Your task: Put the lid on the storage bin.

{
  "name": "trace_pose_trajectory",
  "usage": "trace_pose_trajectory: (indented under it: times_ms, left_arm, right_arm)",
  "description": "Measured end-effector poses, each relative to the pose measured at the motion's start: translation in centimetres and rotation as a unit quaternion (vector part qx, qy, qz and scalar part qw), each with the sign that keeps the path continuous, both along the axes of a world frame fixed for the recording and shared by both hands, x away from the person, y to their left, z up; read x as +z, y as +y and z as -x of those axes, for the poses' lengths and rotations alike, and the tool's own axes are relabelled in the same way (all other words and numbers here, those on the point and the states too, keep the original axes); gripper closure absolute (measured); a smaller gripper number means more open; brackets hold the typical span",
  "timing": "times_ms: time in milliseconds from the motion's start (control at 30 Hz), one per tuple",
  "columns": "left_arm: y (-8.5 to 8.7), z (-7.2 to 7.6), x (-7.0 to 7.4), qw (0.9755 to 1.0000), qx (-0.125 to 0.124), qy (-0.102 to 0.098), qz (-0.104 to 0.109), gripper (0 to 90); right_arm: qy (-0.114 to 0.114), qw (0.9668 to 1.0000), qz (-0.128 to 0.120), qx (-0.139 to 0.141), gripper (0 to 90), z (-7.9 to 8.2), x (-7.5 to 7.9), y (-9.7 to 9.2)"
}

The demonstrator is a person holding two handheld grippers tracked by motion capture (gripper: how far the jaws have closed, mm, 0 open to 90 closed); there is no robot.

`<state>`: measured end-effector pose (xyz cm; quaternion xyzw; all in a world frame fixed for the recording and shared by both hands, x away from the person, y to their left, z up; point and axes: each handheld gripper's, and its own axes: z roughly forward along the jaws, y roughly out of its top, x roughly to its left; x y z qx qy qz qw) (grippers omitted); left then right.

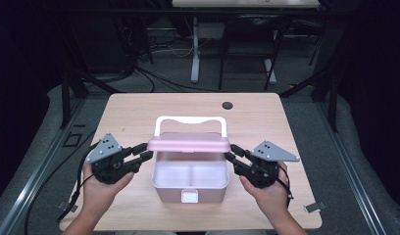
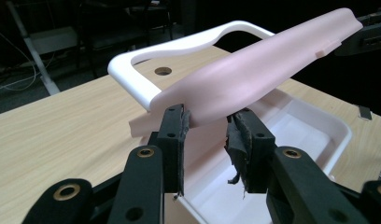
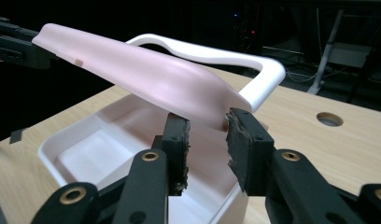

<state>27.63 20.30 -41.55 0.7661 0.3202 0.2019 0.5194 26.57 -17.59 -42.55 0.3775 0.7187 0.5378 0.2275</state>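
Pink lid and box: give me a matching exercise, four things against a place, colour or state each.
Things:
1. pink lid
2. white handle
3. box
4. round hole

Descriptions:
A. open, divided inside
B. in the tabletop, beyond the box
C. raised over the box, between the left gripper and the right gripper
D. arched, behind the lid

Pairs: 1-C, 2-D, 3-A, 4-B

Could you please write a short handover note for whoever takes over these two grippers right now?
Left gripper: jaws at the pink lid's left end, grip unclear.
Right gripper: jaws at its right end, grip unclear.
The lid is half raised, tilted over the open pink box at mid-table; white handle upright behind.
Done: box stands open.
Left: probably lowering the lid, then closing the front white latch.
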Motion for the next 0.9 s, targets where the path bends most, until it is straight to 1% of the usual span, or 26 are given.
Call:
trace_pose_trajectory:
  times_ms: [67,133,167,267,300,367,400,433,500,567,700,733,833,867,900]
  left_arm:
    - [0.0,0.4,-0.5,1.0,-0.002,0.002,-0.002,66.2]
    - [0.0,0.8,-1.1,1.0,0.001,0.004,0.002,65.9]
    - [0.1,1.0,-1.3,1.0,0.0,0.004,0.005,65.9]
    - [0.1,1.3,-2.1,0.9999,0.004,0.002,0.015,65.8]
    - [0.2,1.4,-2.3,0.9998,0.003,0.003,0.018,65.9]
    - [0.3,1.5,-2.7,0.9997,0.004,0.003,0.024,66.0]
    - [0.3,1.5,-2.8,0.9997,0.005,0.004,0.023,66.1]
    - [0.3,1.6,-2.9,0.9997,0.005,0.007,0.023,66.1]
    - [0.3,1.6,-3.2,0.9998,0.004,0.01,0.019,66.1]
    - [0.3,1.7,-3.6,0.9998,0.004,0.009,0.016,66.3]
    - [0.4,1.8,-4.1,0.9997,0.005,0.016,0.019,66.6]
    - [0.3,1.9,-4.3,0.9997,0.005,0.015,0.02,66.6]
    - [0.3,2.0,-4.6,0.9997,0.004,0.019,0.018,66.8]
    - [0.4,2.0,-4.7,0.9997,0.004,0.019,0.014,67.0]
    - [0.4,2.0,-4.7,0.9998,0.004,0.018,0.011,67.1]
  right_arm:
    - [0.0,1.0,-0.009,0.004,68.0,0.3,-0.6,-0.1]
    - [0.005,0.9999,-0.011,0.006,67.7,0.6,-1.1,-0.2]
    - [0.011,0.9999,-0.008,0.006,67.7,0.7,-1.3,-0.3]
    - [0.008,0.9999,-0.01,0.006,67.8,1.0,-1.9,-0.2]
    - [0.012,0.9999,-0.003,0.008,68.2,1.1,-1.9,-0.3]
    - [0.01,0.9999,-0.002,0.007,68.9,1.4,-2.1,-0.2]
    - [0.013,0.9999,0.0,0.006,69.4,1.6,-2.2,-0.3]
    - [0.011,0.9999,0.003,0.007,69.7,1.7,-2.3,-0.3]
    - [0.01,0.9999,0.003,0.007,70.6,1.9,-2.6,-0.2]
    - [0.014,0.9999,0.001,0.007,71.2,2.0,-2.9,-0.3]
    - [0.02,0.9998,-0.003,0.007,72.1,2.1,-3.4,-0.6]
    - [0.023,0.9997,-0.005,0.008,72.4,2.2,-3.5,-0.6]
    - [0.029,0.9995,-0.006,0.007,72.4,2.4,-3.9,-0.7]
    - [0.032,0.9995,-0.003,0.007,72.4,2.4,-4.0,-0.7]
    - [0.03,0.9995,-0.004,0.006,72.5,2.4,-4.1,-0.8]
